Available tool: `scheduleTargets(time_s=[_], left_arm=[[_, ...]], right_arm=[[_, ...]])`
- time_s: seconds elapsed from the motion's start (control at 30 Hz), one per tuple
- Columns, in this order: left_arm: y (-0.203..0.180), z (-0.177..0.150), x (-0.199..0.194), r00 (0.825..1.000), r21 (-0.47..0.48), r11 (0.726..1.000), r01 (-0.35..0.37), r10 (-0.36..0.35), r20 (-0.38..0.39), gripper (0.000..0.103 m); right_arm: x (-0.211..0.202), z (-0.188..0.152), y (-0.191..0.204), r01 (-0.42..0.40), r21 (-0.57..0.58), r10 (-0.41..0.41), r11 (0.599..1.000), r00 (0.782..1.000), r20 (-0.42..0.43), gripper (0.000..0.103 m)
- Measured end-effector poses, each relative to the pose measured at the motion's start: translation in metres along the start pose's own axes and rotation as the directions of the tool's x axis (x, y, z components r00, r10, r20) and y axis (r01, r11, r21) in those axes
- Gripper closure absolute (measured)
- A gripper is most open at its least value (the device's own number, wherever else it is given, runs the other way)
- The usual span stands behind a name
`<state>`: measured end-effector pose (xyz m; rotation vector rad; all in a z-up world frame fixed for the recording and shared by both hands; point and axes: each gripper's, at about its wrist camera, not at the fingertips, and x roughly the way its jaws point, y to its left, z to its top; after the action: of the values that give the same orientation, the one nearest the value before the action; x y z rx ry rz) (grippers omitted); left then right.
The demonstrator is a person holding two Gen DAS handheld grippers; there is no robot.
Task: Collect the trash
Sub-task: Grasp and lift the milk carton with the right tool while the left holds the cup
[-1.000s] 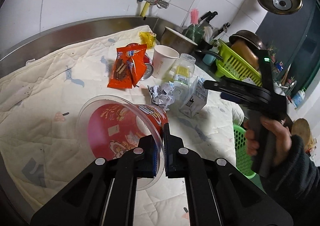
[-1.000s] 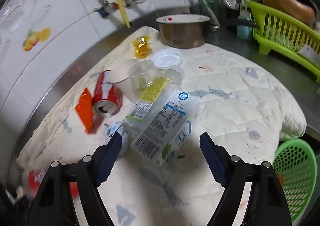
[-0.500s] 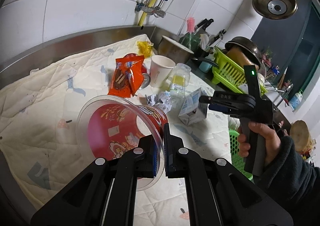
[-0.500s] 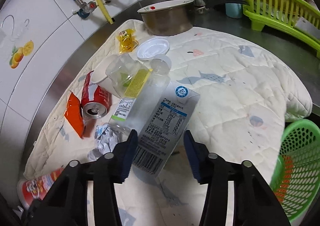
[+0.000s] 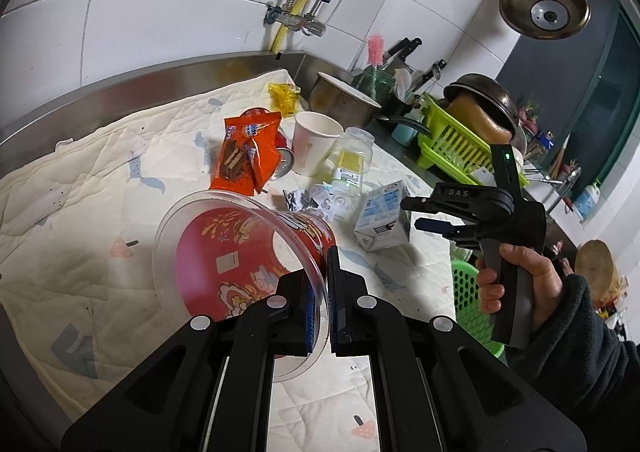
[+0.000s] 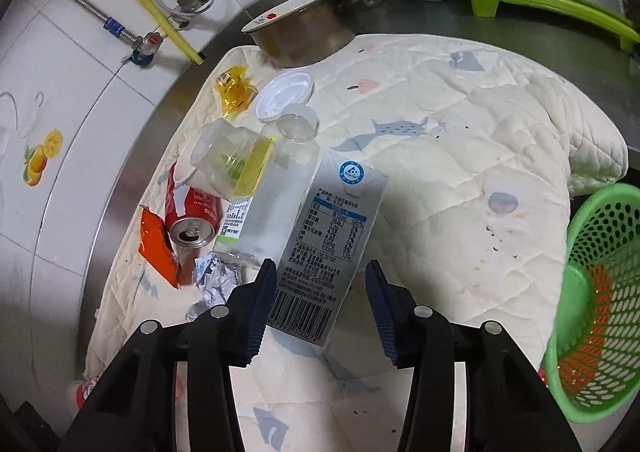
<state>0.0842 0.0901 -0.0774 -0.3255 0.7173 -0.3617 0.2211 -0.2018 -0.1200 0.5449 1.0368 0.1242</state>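
At the bottom of the left wrist view, the left tool (image 5: 320,304) was clenched on the clear rim of a red noodle cup (image 5: 240,252), which lay tilted on its side with its mouth toward the camera, over the quilted cloth (image 5: 80,180) covering the desk.

In the right wrist view, the right tool (image 6: 320,300) pointed down at a milk carton (image 6: 328,236) lying flat in the middle of the frame. Its jaws had just been closing, with the carton's barcode end between them. The left pad sat at the carton's edge, while a gap showed on the right, so the carton was not yet gripped.

Just left of the carton lay a clear plastic bottle (image 6: 276,204), with crumpled paper (image 6: 212,280) at its near end. Farther left were a red can (image 6: 192,216) and an orange wrapper (image 6: 156,248).

Beyond them, toward the top, lay a white lid (image 6: 284,94) and a yellow wrapper (image 6: 236,92), then a metal pot (image 6: 304,32). A green basket (image 6: 600,292) stood at the right edge, below the desk.
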Motion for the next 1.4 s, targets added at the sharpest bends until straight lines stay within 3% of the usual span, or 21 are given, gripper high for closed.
scheduleTargets(time_s=[0.23, 0.6, 0.83, 1.17, 1.4], left_arm=[[0.001, 0.000, 0.001, 1.000, 0.001, 1.000, 0.005, -0.005, -0.002, 0.099], [0.001, -0.002, -0.001, 1.000, -0.009, 1.000, 0.008, -0.008, 0.003, 0.099], [0.002, -0.003, -0.003, 1.000, -0.013, 1.000, 0.013, -0.013, 0.007, 0.099], [0.008, -0.004, -0.007, 1.000, -0.030, 0.999, 0.018, -0.018, 0.020, 0.099], [0.012, -0.005, -0.008, 0.999, -0.043, 0.999, 0.024, -0.023, 0.023, 0.099]], right_arm=[[0.001, 0.007, -0.003, -0.033, 0.043, 0.033, 0.999, 0.999, -0.010, 0.059], [0.017, 0.013, 0.014, 0.007, 0.032, -0.006, 0.999, 1.000, -0.030, 0.058], [0.021, 0.016, 0.023, -0.008, 0.037, 0.010, 0.999, 0.999, -0.042, 0.059], [0.034, 0.021, 0.037, 0.090, 0.031, -0.088, 0.995, 0.995, -0.054, 0.050], [0.044, 0.015, 0.035, 0.108, 0.024, -0.106, 0.994, 0.991, -0.081, 0.053]])
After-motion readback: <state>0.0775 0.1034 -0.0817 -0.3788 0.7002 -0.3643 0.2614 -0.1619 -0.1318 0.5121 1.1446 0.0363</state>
